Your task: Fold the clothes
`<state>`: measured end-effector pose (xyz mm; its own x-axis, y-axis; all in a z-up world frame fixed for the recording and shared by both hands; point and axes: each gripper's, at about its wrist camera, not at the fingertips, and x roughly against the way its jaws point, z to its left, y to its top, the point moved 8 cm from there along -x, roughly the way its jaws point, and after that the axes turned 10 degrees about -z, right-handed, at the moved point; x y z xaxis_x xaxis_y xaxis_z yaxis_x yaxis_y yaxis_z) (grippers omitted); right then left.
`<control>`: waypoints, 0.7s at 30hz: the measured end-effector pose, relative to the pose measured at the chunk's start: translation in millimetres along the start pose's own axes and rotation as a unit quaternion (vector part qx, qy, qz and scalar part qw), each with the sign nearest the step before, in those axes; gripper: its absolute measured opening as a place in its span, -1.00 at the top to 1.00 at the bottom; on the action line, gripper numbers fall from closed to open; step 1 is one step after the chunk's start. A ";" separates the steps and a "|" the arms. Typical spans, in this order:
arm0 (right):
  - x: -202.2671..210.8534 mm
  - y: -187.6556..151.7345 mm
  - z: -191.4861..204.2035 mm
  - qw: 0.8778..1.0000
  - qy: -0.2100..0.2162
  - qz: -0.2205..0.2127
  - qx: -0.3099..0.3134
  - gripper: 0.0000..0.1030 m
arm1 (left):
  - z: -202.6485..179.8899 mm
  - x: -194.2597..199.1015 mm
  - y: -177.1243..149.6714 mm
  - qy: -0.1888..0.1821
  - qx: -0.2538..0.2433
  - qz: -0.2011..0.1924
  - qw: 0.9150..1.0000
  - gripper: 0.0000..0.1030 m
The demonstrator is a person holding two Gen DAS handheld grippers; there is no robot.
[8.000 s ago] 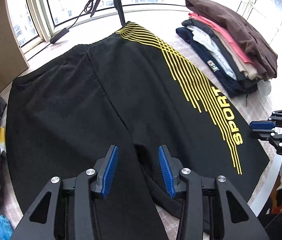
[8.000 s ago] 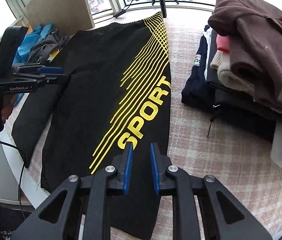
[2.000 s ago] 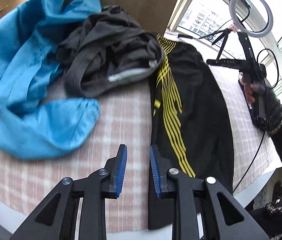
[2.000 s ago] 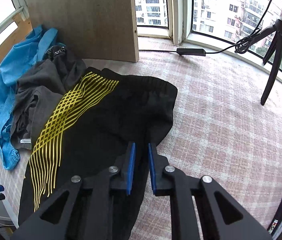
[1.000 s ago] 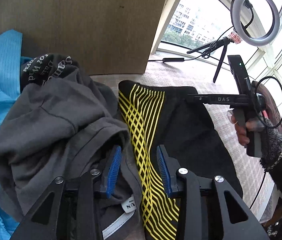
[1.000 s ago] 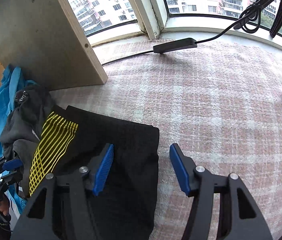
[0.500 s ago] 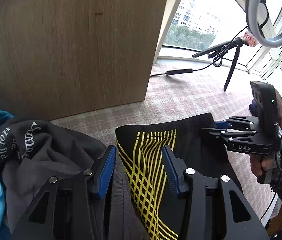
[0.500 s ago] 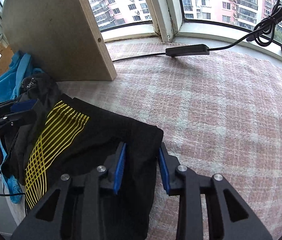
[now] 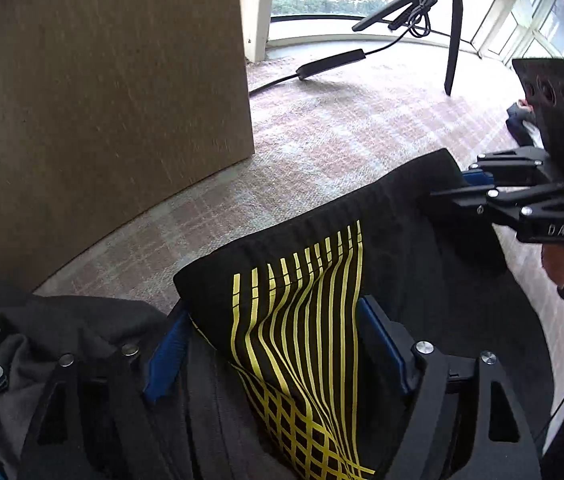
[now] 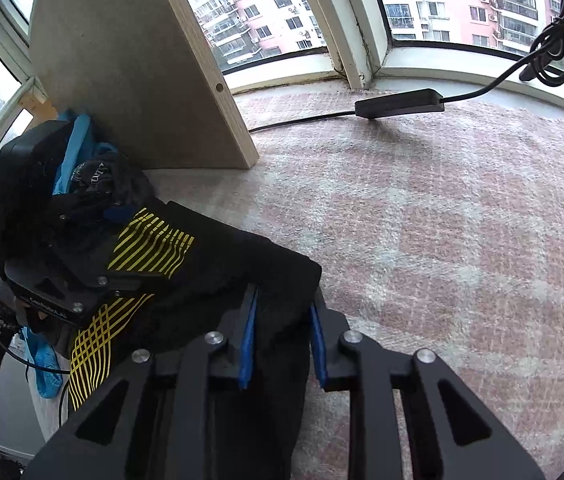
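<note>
L gripper (image 9: 278, 344) wide, straddling black pants (image 9: 382, 240) waistband, R gripper (image 10: 284, 336) half-closed on corner

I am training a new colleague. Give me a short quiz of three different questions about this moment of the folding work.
1. True or false: the yellow stripes on the black trousers lie between the fingers of the left gripper.
2. Which end of the trousers does the right gripper straddle? A) a leg hem B) the waistband corner
3. Fill in: behind the grey garment stands a wooden ____.

Key: 1 true; 2 B; 3 board.
</note>
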<state>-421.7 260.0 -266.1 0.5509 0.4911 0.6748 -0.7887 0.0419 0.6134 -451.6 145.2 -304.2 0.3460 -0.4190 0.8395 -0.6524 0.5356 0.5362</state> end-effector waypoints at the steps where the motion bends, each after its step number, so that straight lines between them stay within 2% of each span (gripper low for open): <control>1: 3.1 0.5 1.7 1.000 0.004 -0.005 0.001 0.68 | 1.8 2.4 -0.2 -0.013 0.016 -0.003 1.000 0.20; 2: 7.4 1.3 3.8 1.000 0.010 -0.010 0.001 0.70 | 3.3 5.1 -0.6 -0.044 0.045 -0.004 0.998 0.56; 3: 11.6 2.0 6.3 1.000 0.015 -0.015 0.003 0.70 | 4.9 7.1 -1.5 -0.073 0.073 -0.002 0.995 0.66; 4: 15.5 2.7 9.6 1.000 0.020 -0.018 0.008 0.70 | 6.2 8.8 -1.9 -0.085 0.085 -0.002 0.993 0.65; 6: 18.4 1.9 14.7 0.999 0.016 -0.012 0.025 0.70 | 7.9 13.5 0.2 -0.075 0.078 -0.009 0.994 0.56; 10: 14.0 -0.6 17.3 0.997 -0.026 0.010 0.073 0.68 | 6.8 9.1 6.7 -0.045 0.054 -0.005 0.997 0.30; 11: 13.2 0.0 14.5 0.997 -0.032 0.014 0.070 0.63 | 7.4 4.8 6.9 -0.036 0.049 0.004 0.998 0.16; 15: 10.2 -0.2 0.3 0.998 -0.041 0.032 0.044 0.47 | 11.7 3.3 9.5 -0.017 0.041 0.014 0.999 0.04; 17: 10.1 -0.9 -5.9 0.998 -0.040 0.036 0.033 0.41 | 18.2 10.1 11.7 -0.018 0.052 0.005 0.998 -0.02; 18: 10.2 -1.6 -8.6 0.998 -0.037 0.037 0.026 0.31 | 22.2 12.8 12.9 -0.021 0.060 0.001 0.998 -0.04; 21: 8.5 -4.0 -12.2 0.999 -0.018 0.036 0.005 0.26 | 33.1 18.0 18.2 -0.036 0.083 -0.005 0.996 -0.08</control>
<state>-417.3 274.6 -267.8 0.5020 0.4605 0.7320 -0.8243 -0.0014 0.5662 -479.6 123.2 -282.2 0.3077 -0.4780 0.8227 -0.7540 0.4048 0.5172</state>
